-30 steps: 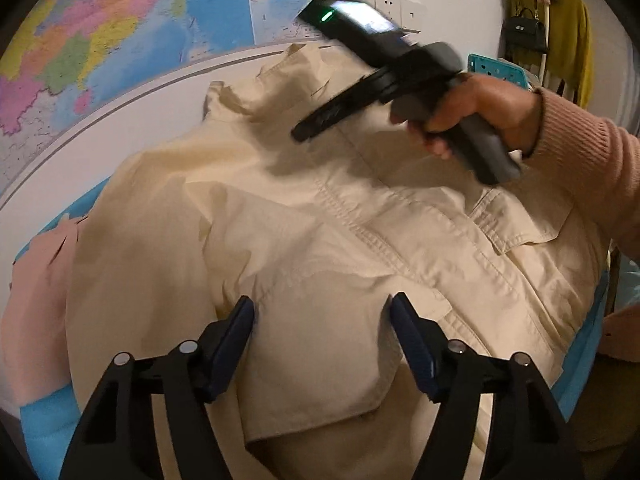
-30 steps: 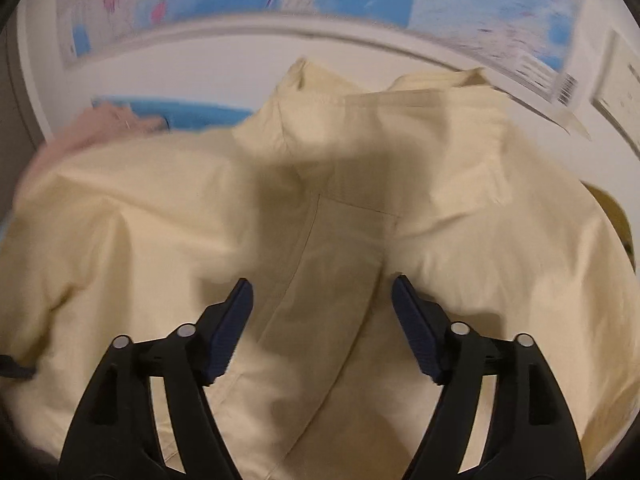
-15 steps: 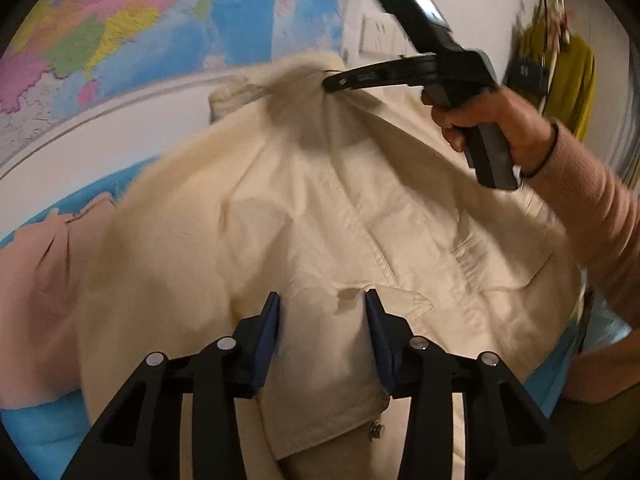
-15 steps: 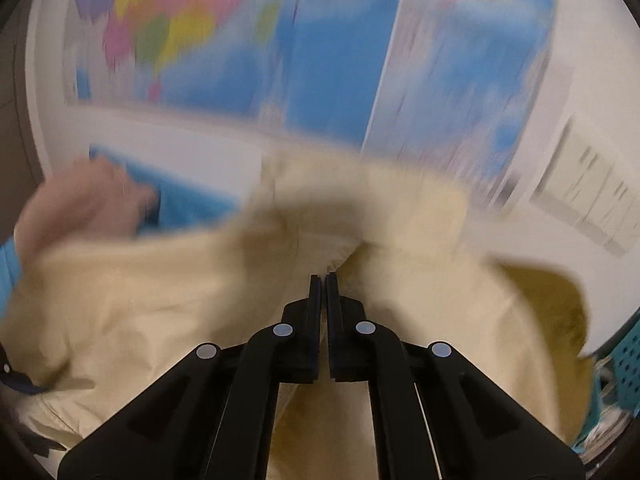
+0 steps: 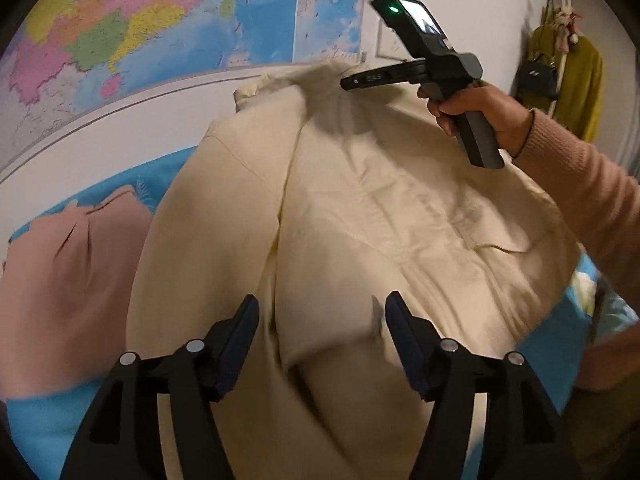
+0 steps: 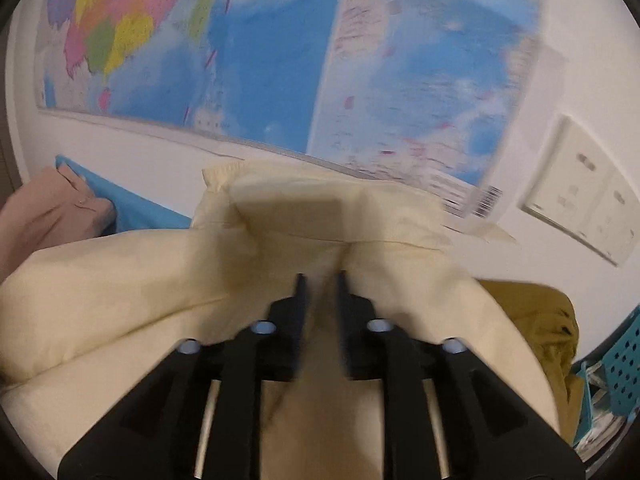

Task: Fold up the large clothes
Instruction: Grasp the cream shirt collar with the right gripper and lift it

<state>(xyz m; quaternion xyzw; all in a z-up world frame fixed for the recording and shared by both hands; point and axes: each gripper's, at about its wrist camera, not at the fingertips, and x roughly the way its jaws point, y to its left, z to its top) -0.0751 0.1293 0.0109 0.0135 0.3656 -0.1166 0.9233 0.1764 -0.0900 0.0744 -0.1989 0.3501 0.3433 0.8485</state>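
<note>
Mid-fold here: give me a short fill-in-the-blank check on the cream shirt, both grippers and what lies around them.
1. The right gripper has its tips at the cream shirt's ____.
2. Left of the shirt, on the blue sheet, lies a garment coloured ____.
3. The left gripper hovers over the shirt with its jaws ____.
4. On the wall behind the shirt hangs a colourful ____.

Missing words: collar; pink; open; map

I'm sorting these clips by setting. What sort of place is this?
Probably a room in a home, perhaps a bedroom: a wall map, a mustard garment and handbag on a coat rack, and a cream shirt spread on a blue cover.
</note>
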